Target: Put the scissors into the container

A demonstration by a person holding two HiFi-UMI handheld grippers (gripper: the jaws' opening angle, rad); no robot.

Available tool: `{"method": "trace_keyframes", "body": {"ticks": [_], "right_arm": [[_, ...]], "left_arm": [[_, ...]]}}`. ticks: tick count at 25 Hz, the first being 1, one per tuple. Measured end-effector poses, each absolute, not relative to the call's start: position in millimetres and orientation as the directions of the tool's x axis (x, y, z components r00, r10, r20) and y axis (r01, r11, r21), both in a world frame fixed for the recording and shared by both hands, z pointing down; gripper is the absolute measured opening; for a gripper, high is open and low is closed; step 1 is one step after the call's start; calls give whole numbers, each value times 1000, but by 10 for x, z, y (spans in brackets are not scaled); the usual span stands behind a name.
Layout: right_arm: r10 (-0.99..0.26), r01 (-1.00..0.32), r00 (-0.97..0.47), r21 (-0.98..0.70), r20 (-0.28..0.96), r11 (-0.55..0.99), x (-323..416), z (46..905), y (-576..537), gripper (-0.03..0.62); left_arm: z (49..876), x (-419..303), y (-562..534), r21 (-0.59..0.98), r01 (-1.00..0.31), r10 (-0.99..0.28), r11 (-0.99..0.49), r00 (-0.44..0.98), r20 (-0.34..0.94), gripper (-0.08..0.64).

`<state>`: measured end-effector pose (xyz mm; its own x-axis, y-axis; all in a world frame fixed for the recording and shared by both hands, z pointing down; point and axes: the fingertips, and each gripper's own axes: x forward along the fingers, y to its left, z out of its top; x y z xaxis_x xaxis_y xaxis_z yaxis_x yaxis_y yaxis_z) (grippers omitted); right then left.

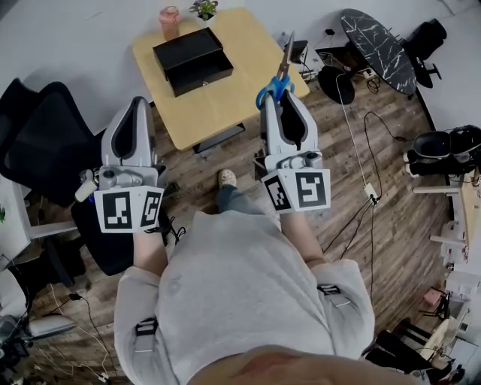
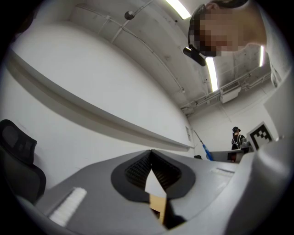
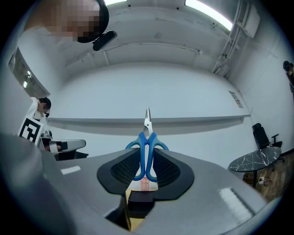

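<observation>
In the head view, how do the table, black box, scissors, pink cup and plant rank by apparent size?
1. table
2. black box
3. scissors
4. pink cup and plant, which look about alike

The scissors are held up nearer the camera, so their place is unsure.

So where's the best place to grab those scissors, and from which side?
Take the scissors by the blue handles, coming from the handle end. The blades are thin and end in a sharp tip, while the two loops together give a broader part to press on. The right gripper does just that: its fingers squeeze the loops from either side, and the blades point away from it.
</observation>
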<state>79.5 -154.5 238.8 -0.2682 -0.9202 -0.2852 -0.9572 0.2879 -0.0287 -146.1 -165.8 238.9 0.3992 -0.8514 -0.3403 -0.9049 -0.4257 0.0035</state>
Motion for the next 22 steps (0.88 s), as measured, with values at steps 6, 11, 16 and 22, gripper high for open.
{"method": "trace_keyframes", "body": {"ticks": [6,11,16,22], "right_arm": [[-898,-934,-338,-20,-282,357,901,2312,-2308,89],[-871,-904,-408,-11,-273,426,895,2338,-2847,89],[-831,-856,-510,32,-221,516,806,2487,-3315,89],[-779,-784,-620,118,-94,610,676,2937,-3759,89]], "left_arm": [[2308,-1363,-2253,9,-933,-876,-360,335,-347,57],[2326,-1324,-2647,15,-953,-894,-304,280,-349,57],[2365,-1269,-2970,21,-966,-909,-256,234,-345,57],[2503,-1200,-3255,27,-978,-931,-208,189,-312,57]]}}
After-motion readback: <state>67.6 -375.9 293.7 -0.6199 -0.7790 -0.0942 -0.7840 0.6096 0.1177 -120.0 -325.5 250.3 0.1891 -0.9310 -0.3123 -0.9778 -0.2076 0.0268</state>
